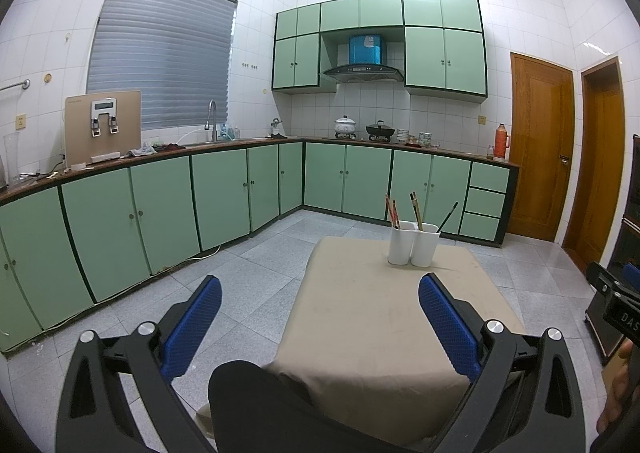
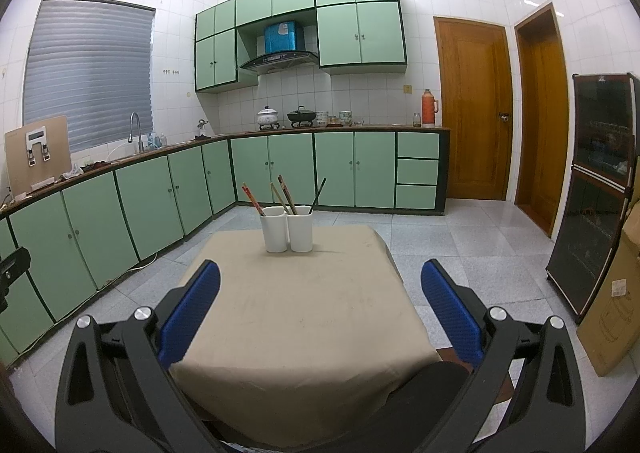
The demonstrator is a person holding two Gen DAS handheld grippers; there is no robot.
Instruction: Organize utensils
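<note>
Two white cups (image 2: 288, 229) stand side by side and touching at the far end of a low table (image 2: 296, 317) covered with a beige cloth. They are tall, smooth and plain, with rounded corners. Chopsticks (image 2: 285, 195) lean out of them at slants. From the right wrist view, the left cup holds a red pair tipped to the left, and the right cup holds brown sticks tipped left plus one dark stick (image 2: 319, 193) tipped to the right. The sticks overlap, so their exact number cannot be told; about five or six ends show above the rims.

The left gripper (image 1: 320, 295) hovers above the near end of the table, pointing toward the cups and well apart from them. Its blue fingers (image 1: 192, 329) are spread wide with nothing between them. The right gripper (image 2: 320, 285) hovers the same way over the near end of the table, level, its blue fingers (image 2: 452, 313) also spread wide and empty. A dark trouser knee (image 1: 256, 401) shows under the near edge of the table, and part of a hand (image 1: 622, 385) shows at the right border of the left wrist view.

Counted: two cups, two grippers, one table. Beyond the table, green cabinets (image 2: 160, 197) run along the wall, and two wooden doors (image 2: 474, 109) stand to the right of it
</note>
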